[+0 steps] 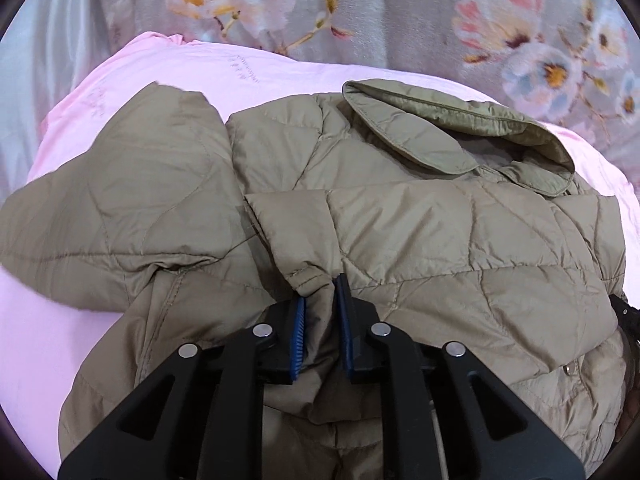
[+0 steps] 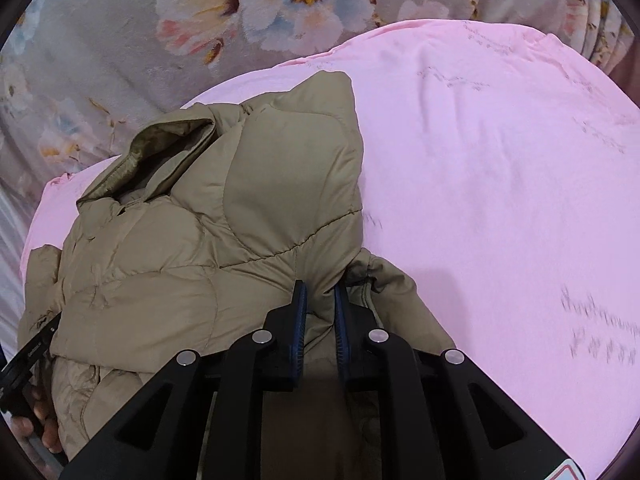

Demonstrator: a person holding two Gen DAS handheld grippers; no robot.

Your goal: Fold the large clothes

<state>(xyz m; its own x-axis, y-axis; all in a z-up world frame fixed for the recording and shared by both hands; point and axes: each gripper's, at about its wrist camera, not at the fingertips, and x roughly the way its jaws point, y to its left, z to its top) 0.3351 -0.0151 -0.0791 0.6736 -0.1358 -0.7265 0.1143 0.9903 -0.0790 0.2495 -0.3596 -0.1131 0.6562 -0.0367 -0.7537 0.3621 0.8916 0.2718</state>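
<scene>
A khaki quilted puffer jacket (image 1: 420, 216) lies on a pink sheet (image 1: 248, 68), collar (image 1: 460, 128) at the far side, one sleeve (image 1: 120, 200) spread to the left. My left gripper (image 1: 320, 300) is shut on a pinched fold of the jacket near its lower middle. In the right wrist view the same jacket (image 2: 200, 240) lies left of centre on the pink sheet (image 2: 500, 184). My right gripper (image 2: 320, 300) is shut on a bunched fold of the jacket's edge. The left gripper (image 2: 32, 356) and a hand show at that view's left edge.
A grey blanket with a flower print (image 1: 400, 12) lies beyond the pink sheet; it also shows in the right wrist view (image 2: 120, 40). Wide bare pink sheet spreads to the right of the jacket in the right wrist view.
</scene>
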